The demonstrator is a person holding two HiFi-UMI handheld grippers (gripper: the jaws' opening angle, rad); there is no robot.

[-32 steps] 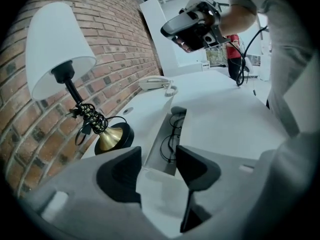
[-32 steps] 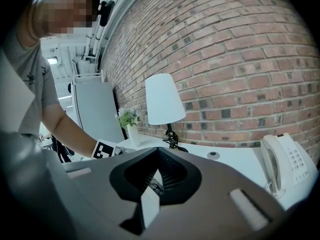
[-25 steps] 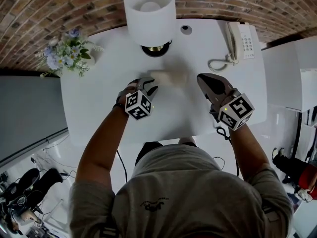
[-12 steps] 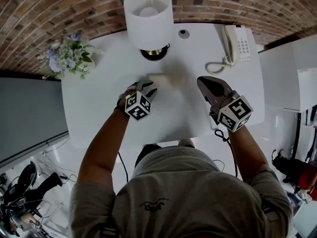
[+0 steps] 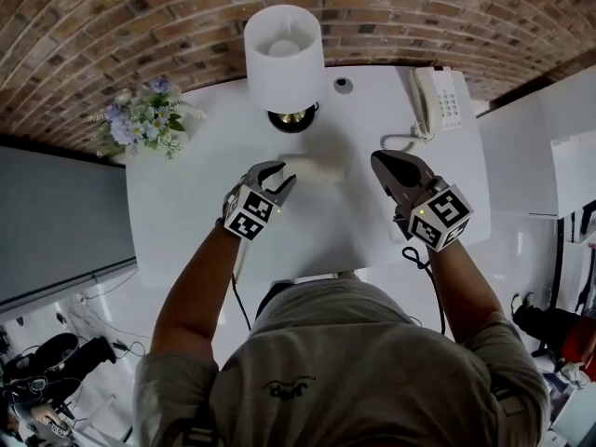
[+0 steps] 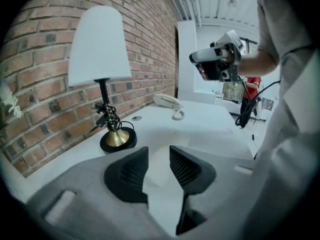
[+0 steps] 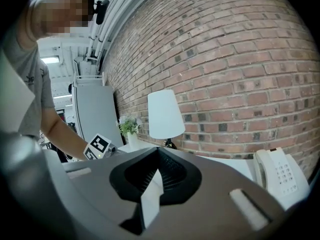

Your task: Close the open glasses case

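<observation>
White table (image 5: 186, 203) fills mid-frame, lamp (image 5: 284, 49) at top centre. Right gripper (image 5: 378, 160) hovers right of centre, jaws pinched together, empty. Left gripper (image 5: 284, 175) sits left of centre, jaws parted on nothing. Between them lies the glasses case (image 5: 314, 167), a pale, washed-out slab; lid up or down, can't tell.

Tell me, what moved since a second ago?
The left gripper lifted away from the glasses case and rolled a bit; its jaws just opened slightly, with nothing between them. The right gripper stayed shut, and the case, lamp, flowers and phone stayed put on the table.
</observation>
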